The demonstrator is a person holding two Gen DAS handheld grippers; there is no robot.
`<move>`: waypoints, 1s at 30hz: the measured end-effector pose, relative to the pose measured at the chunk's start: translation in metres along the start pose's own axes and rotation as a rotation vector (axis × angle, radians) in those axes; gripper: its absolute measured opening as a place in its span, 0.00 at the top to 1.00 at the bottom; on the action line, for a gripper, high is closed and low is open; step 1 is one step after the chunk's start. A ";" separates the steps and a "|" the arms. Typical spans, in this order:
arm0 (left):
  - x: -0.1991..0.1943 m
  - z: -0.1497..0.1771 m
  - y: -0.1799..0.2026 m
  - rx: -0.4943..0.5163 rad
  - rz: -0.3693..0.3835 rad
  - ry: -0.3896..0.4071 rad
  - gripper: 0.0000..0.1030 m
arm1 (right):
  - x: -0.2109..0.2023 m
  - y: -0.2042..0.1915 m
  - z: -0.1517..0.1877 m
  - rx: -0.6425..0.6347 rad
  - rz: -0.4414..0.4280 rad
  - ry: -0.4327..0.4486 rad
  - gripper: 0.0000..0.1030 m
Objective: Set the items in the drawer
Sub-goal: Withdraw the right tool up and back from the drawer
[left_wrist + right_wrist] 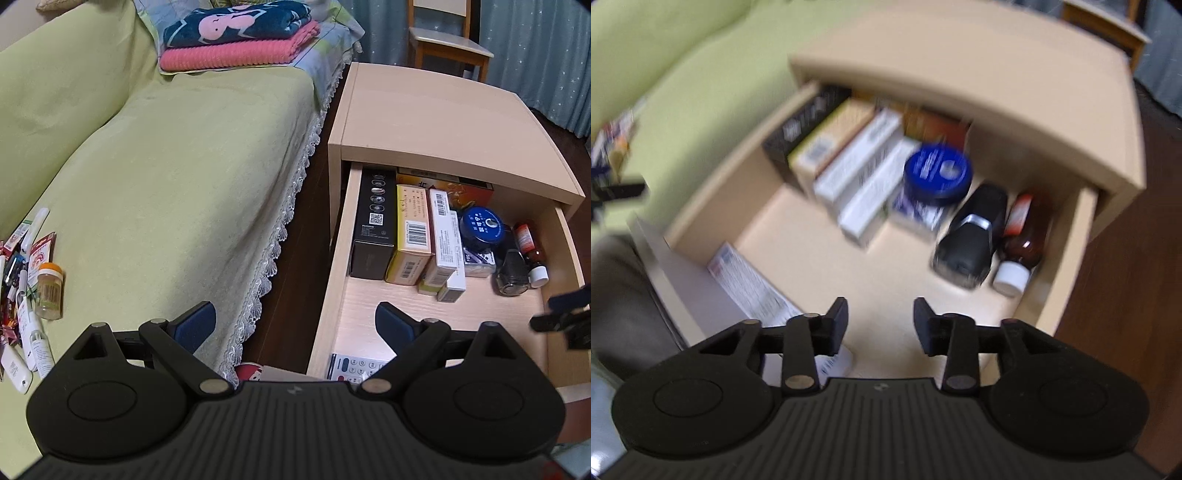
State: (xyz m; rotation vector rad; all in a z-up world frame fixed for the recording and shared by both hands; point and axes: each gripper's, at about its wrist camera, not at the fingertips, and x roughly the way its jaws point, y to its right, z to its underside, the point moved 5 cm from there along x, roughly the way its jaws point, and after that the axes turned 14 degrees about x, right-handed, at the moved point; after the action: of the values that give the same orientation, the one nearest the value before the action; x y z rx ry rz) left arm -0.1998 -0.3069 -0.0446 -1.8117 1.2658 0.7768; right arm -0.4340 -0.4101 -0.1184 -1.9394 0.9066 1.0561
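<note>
The wooden nightstand's drawer [332,266] [1056,295] stands pulled out. Inside lie a black box [373,225], a yellow box [412,236], white boxes [443,243], a blue round tin [484,229] [938,173], a black shaver [511,273] [971,240], a brown bottle [530,251] [1023,240] and a remote [351,365]. My left gripper [295,325] is open and holds nothing, between the sofa edge and the drawer's front. My right gripper [881,325] is open and holds nothing above the drawer's front floor; this view is blurred. Loose items [22,288] with a small jar [50,291] lie on the sofa.
A green-covered sofa [155,177] with a lace edge runs along the nightstand's left side. Folded towels [240,37] sit at its far end. A wooden chair [447,40] stands behind the nightstand by a curtain. Dark floor shows between sofa and drawer.
</note>
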 end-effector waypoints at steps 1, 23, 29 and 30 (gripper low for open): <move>-0.001 0.002 0.000 0.010 0.004 0.001 0.09 | -0.008 0.000 -0.003 0.023 0.001 0.041 0.58; -0.028 0.030 0.022 0.144 0.084 -0.003 0.09 | -0.113 0.027 0.100 0.235 0.235 0.265 0.31; -0.025 0.026 0.031 0.131 0.071 0.011 0.08 | -0.123 0.053 0.107 0.264 0.216 0.272 0.31; -0.023 0.027 0.031 0.134 0.070 0.005 0.09 | -0.124 0.056 0.111 0.262 0.214 0.270 0.31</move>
State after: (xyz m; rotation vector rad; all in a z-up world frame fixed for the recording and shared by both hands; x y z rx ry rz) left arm -0.2381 -0.2795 -0.0472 -1.6713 1.3585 0.7085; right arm -0.5718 -0.3143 -0.0673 -1.8177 1.3564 0.7549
